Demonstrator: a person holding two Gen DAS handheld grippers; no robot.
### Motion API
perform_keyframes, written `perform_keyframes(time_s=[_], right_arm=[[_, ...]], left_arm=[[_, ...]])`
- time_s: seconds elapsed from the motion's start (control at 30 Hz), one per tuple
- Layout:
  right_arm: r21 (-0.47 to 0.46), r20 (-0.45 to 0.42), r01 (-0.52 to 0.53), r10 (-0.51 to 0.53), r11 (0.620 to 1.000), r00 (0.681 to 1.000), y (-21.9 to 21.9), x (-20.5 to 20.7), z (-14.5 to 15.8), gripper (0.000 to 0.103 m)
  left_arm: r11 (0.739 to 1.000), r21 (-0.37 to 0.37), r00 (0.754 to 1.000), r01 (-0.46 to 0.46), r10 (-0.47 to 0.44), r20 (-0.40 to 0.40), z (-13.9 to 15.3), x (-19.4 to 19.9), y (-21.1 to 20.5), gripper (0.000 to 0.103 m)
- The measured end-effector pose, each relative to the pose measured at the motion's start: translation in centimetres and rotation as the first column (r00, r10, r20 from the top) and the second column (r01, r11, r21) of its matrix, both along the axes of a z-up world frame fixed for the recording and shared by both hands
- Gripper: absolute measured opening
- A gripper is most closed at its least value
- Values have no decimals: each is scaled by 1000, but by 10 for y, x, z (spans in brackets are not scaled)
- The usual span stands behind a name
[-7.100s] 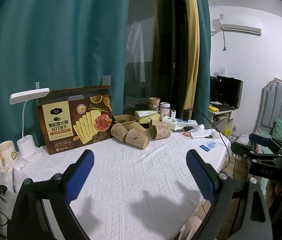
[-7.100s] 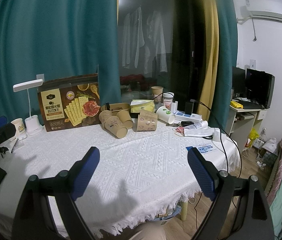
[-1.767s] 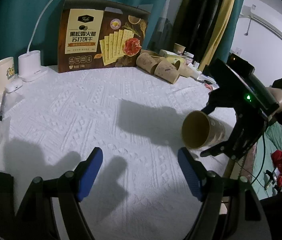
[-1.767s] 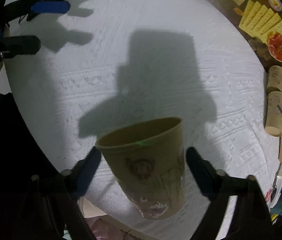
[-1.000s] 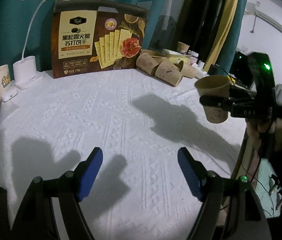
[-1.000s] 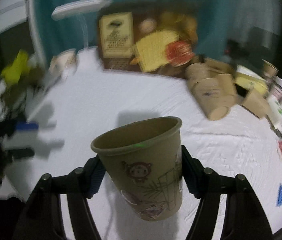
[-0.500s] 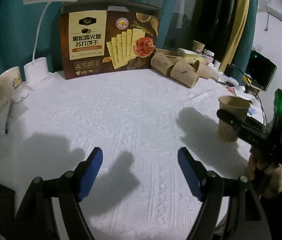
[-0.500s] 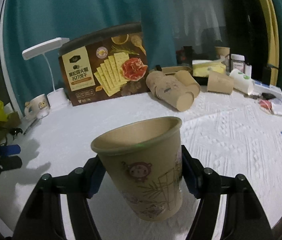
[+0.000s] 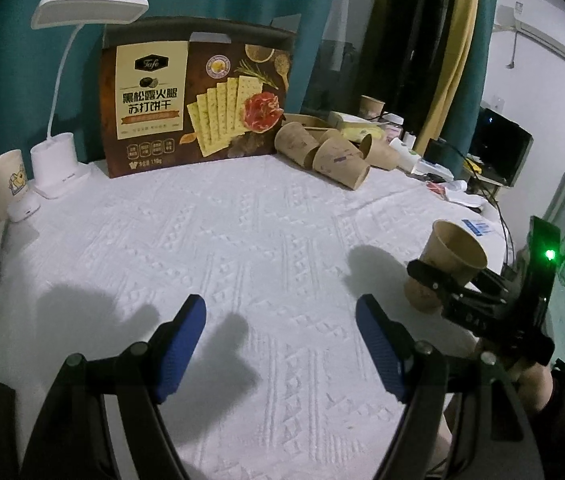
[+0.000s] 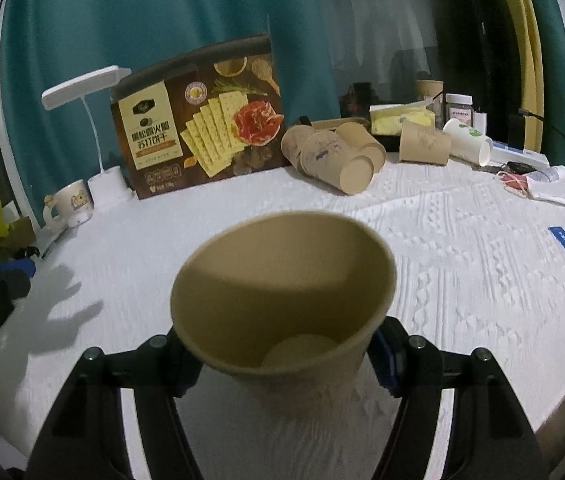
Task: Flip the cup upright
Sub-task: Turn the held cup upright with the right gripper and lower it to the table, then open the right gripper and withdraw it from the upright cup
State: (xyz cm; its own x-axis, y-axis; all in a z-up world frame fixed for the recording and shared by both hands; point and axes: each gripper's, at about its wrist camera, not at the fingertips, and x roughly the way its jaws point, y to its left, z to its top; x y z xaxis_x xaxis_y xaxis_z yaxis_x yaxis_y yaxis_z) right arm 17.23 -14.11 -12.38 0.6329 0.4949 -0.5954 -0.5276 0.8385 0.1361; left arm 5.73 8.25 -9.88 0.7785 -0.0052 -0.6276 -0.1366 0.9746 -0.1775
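A: R gripper (image 10: 282, 356)? 
B: clamped on the paper cup (image 10: 282, 300), mouth up, base at the white tablecloth (image 9: 242, 240) near its R edge, tilted a bit.
A: L gripper (image 9: 280, 344)?
B: jaws apart, nothing btwn, hovering over cloth. Further back: spare cups (image 9: 334, 156) lying sideways, cracker box (image 9: 194, 96), lamp (image 9: 58, 80).

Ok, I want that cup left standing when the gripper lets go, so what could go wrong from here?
1. The paper cup leans toward the camera in the left wrist view, so if the right gripper opens now it may tip.
2. It stands near the table edge, where a fall could carry it off the white tablecloth.
3. The fingers clamp its soft wall, so dragging back on release might pull it over.
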Motion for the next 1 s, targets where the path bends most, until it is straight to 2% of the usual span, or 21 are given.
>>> perform_keyframes(time_s=[0.07, 0.13, 0.37, 0.5, 0.63, 0.83, 1.0], right_arm=[[-13, -7, -3, 3, 1000, 1000, 0, -4, 0, 69], [-24, -17, -10, 9, 1000, 1000, -1, -11, 1, 78], [-101, -39, 46, -50, 994, 998, -11, -35, 6, 79], [-142, -8, 110, -112, 984, 994, -22, -56, 19, 79], [-156, -11, 127, -131, 979, 991, -32, -75, 34, 79], [-122, -21, 178, -182, 976, 983, -52, -97, 61, 79], [-59, -27, 175, -177, 983, 984, -68, -111, 90, 79]], left_arm=[[1000, -8, 1000, 5, -5, 5, 1, -1, -1, 78], [1000, -9, 1000, 9, -8, 11, 2, -3, -2, 78], [999, 32, 1000, 27, -27, 9, 2, -10, -12, 78], [997, 67, 999, 47, -49, 16, 6, -16, -23, 78], [994, 89, 997, 67, -69, 18, 10, -19, -36, 78], [985, 143, 992, 95, -105, 65, 25, -31, -60, 78], [983, 136, 981, 120, -139, 138, 44, -42, -72, 82]])
